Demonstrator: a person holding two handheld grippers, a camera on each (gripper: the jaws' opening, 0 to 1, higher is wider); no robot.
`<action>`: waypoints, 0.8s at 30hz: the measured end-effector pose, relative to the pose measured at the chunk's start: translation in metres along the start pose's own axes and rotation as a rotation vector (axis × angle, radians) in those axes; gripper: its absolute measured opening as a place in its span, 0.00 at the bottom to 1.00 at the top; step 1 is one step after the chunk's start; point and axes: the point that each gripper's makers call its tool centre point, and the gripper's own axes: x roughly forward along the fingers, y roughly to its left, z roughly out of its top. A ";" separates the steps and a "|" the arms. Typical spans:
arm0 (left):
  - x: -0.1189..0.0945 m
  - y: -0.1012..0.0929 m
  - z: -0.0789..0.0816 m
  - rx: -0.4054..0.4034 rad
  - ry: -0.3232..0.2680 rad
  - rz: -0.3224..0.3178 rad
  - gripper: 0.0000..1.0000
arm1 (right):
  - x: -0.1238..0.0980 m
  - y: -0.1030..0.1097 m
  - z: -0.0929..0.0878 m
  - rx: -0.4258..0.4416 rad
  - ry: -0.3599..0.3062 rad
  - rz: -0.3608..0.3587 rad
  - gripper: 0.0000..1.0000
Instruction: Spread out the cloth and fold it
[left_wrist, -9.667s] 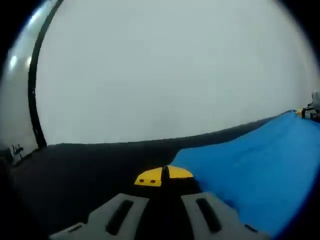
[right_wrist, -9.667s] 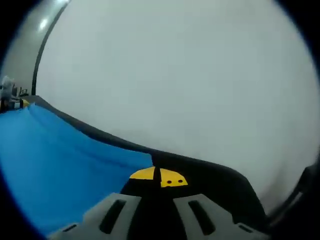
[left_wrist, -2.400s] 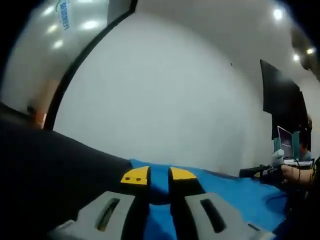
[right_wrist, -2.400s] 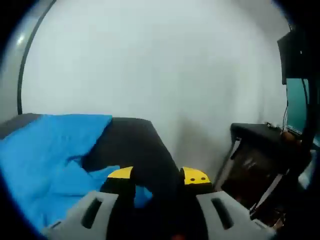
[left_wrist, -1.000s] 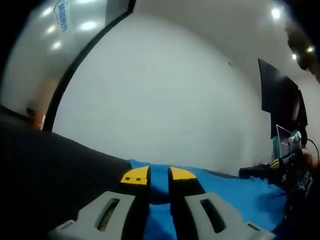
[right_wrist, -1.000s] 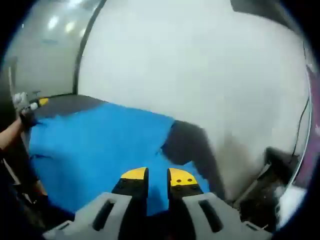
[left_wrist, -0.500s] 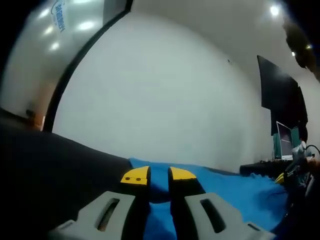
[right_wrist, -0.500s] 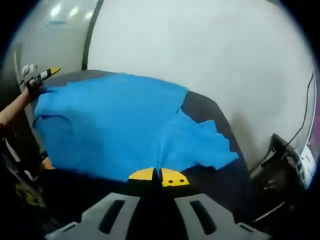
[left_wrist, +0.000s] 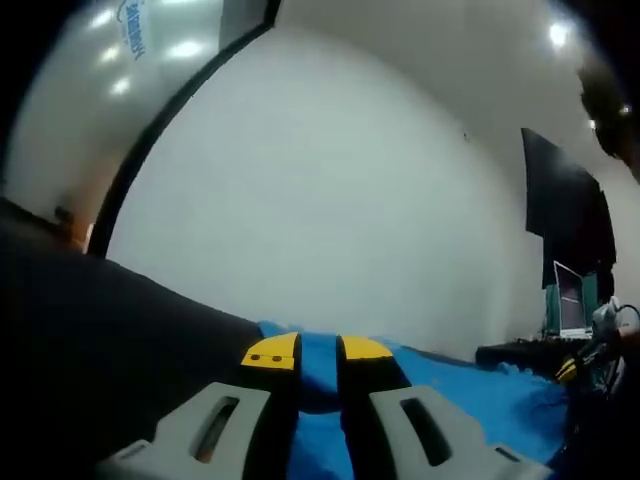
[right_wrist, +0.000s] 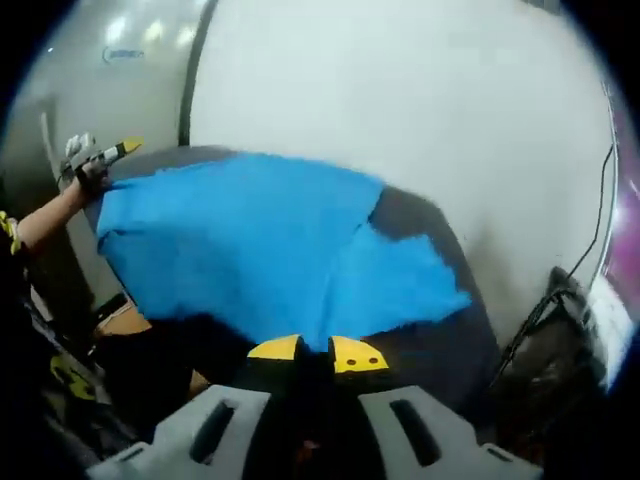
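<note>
Yellow-tipped jaws of the right hand-held gripper (right_wrist: 318, 352) sit nearly together just short of the blue cloth (right_wrist: 262, 250), which lies spread on the dark bench (right_wrist: 440, 340). At its far left corner, the left hand-held gripper (left_wrist: 318, 350) pinches the cloth between narrow jaws.

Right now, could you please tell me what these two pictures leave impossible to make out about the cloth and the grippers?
- Left gripper view: the cloth under the left gripper is hidden by its jaws, so the grip is unclear.
- Right gripper view: the cloth's near edge sits behind the right gripper.
- Left gripper view: items at the right edge are blurred and too small.
</note>
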 end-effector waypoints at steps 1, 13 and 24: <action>-0.001 0.004 0.003 -0.023 -0.015 0.012 0.17 | -0.001 -0.002 0.017 -0.013 -0.069 -0.011 0.10; -0.065 0.039 -0.005 -0.151 0.335 0.183 0.18 | 0.050 -0.007 0.071 0.038 -0.340 0.050 0.14; -0.073 0.045 -0.073 0.029 0.730 0.201 0.13 | 0.104 -0.023 0.090 0.033 -0.527 0.014 0.14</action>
